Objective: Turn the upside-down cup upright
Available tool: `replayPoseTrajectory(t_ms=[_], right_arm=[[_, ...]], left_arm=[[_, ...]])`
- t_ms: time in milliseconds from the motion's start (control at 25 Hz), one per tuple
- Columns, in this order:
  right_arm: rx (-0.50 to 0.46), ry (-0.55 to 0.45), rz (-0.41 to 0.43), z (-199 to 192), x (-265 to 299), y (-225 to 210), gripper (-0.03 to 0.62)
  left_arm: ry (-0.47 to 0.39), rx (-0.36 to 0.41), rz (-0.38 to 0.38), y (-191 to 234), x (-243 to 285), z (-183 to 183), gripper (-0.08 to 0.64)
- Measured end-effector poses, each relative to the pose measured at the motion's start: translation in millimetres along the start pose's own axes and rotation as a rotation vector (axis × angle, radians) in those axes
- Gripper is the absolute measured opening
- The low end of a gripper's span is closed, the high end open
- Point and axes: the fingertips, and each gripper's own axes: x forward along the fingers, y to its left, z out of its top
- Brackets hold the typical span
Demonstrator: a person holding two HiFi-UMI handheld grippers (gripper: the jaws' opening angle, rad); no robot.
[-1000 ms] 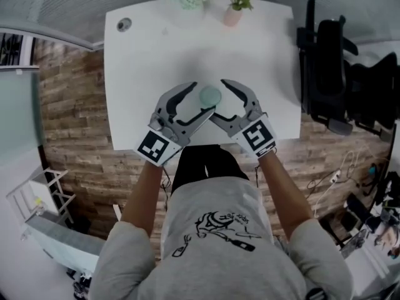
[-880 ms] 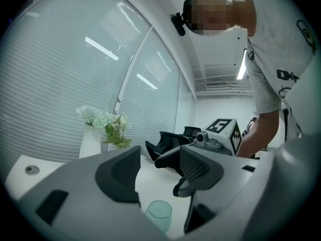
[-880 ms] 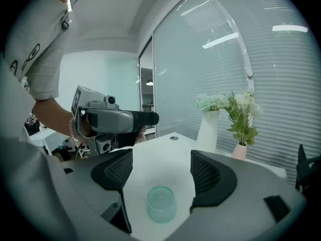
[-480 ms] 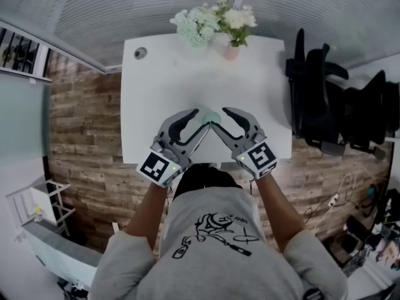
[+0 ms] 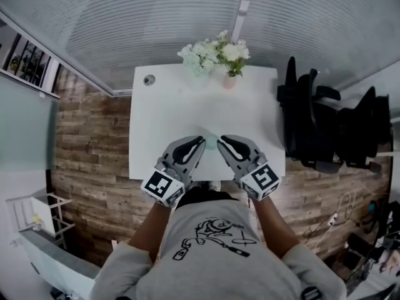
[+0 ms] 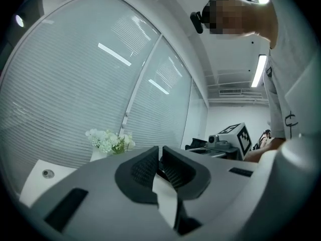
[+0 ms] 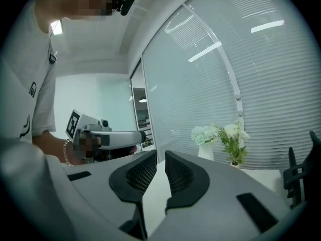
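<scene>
White table (image 5: 162,117); pale green cup (image 5: 211,144); brown plank floor (image 5: 87,142); black chair (image 5: 300,124).

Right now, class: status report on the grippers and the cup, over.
Left gripper and right gripper jaws just closed together, both empty. Cup on the table between them, mostly hidden, orientation unclear. Flowers at far edge, well clear.

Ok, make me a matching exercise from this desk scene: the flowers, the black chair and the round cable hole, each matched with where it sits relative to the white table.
Things:
1. flowers
2. black chair
3. round cable hole

Places:
A. on the floor, off the right edge of the white table
B. far left corner of the tabletop
C. far edge of the tabletop, near its middle

Pairs: 1-C, 2-A, 3-B
</scene>
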Motion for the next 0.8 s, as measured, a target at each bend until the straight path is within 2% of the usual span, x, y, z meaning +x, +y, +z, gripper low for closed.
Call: replayPoseTrajectory(t_ms=[160,280,520,680,800], right_arm=[[0.025,-0.03,0.01,16.7,-8.8,9.1,0.064],[0.049,-0.04,0.017,25.2,-15.6,14.4,0.055],[0.034,-0.049,-0.006,38.6,-31.5,17.0,0.046],[0.08,-0.053,-0.006,41.8,-38.7,21.8,0.044],[0.073,-0.06,-0.026,44.2,-40.8,24.8,0.044]], left_arm=[[0.013,0.009,-0.001,-15.1,2.1,9.4,0.009],[0.009,-0.017,-0.013,-25.3,3.8,12.8,0.008],[0.011,-0.048,0.025,-29.4,-0.4,11.3,0.003],[0.015,-0.036,0.025,-32.5,-2.1,15.3,0.003],[0.013,-0.021,0.028,-34.7,-4.4,19.2,0.003]])
